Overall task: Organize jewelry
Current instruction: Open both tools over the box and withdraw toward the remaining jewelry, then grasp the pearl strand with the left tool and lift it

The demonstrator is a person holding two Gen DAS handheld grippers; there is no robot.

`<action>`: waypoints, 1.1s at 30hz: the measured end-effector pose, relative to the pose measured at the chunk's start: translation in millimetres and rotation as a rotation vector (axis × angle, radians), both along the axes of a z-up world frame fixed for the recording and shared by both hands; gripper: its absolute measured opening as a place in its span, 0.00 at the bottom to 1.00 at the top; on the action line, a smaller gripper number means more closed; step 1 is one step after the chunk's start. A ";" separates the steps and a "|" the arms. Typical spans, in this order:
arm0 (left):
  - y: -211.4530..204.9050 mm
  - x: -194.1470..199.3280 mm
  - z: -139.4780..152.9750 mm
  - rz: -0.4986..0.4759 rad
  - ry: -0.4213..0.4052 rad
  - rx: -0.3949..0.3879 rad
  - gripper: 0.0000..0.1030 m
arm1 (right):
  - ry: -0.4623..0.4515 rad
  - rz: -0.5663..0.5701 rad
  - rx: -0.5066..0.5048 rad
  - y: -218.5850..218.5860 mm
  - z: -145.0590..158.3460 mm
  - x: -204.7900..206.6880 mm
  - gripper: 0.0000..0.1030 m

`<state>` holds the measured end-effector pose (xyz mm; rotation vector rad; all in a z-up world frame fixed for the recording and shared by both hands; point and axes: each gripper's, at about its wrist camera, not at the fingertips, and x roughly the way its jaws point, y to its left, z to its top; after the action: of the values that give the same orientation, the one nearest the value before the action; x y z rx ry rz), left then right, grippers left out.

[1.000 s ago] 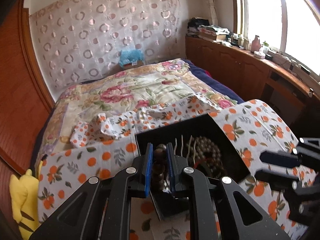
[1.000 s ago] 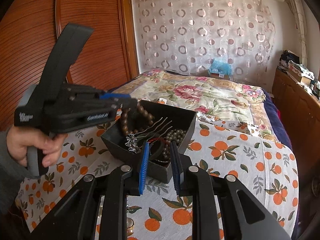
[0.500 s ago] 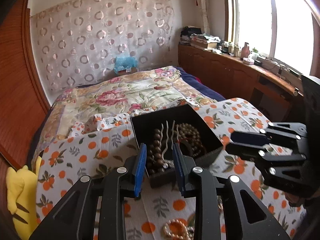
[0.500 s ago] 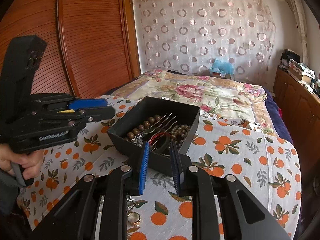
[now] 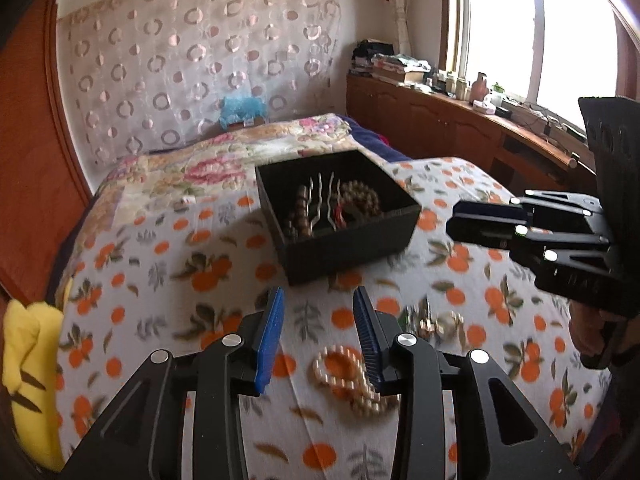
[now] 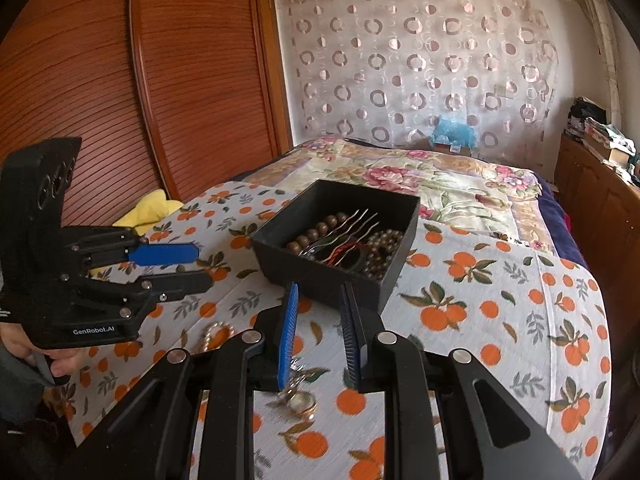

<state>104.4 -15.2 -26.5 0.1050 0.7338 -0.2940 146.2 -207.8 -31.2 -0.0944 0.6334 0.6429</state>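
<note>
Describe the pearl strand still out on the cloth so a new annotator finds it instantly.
Start at the orange-print cloth covering the bed, then the black box of jewelry on it. Come toward the camera from the box to the left tool: the pearl strand lies looped on the cloth by its right finger. It is cream round beads, unlike the small gold pieces to its right.

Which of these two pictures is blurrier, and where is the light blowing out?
Left wrist view: the orange-print cloth and pearl bracelet are smeared by motion, the window is blown out white, and the fisheye bends the room's edges. Right wrist view: sharper and evenly lit; the black box is crisp, with only the gold ring near the lens soft.
</note>
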 end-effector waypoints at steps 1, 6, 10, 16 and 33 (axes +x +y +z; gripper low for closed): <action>1.0 -2.6 -2.8 -0.001 0.009 -0.004 0.33 | 0.002 0.003 -0.003 0.3 -1.8 -3.2 0.23; 0.6 -14.0 -17.9 -0.016 0.052 -0.019 0.33 | 0.017 0.008 -0.010 0.5 -9.3 -10.2 0.23; -8.5 -18.6 -26.1 -0.035 0.076 -0.022 0.33 | 0.032 0.003 -0.013 -0.3 -15.2 -14.3 0.23; -25.7 -18.6 -33.2 -0.061 0.098 -0.004 0.31 | 0.052 0.003 -0.033 -4.2 -21.6 -15.5 0.23; -15.9 -12.3 -41.2 -0.007 0.114 -0.011 0.04 | 0.073 0.008 -0.041 -2.0 -30.8 -18.5 0.23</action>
<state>92.2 -31.2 -67.7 0.0805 0.8445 -0.3126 127.7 -209.8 -62.0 -0.1123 0.7175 0.6431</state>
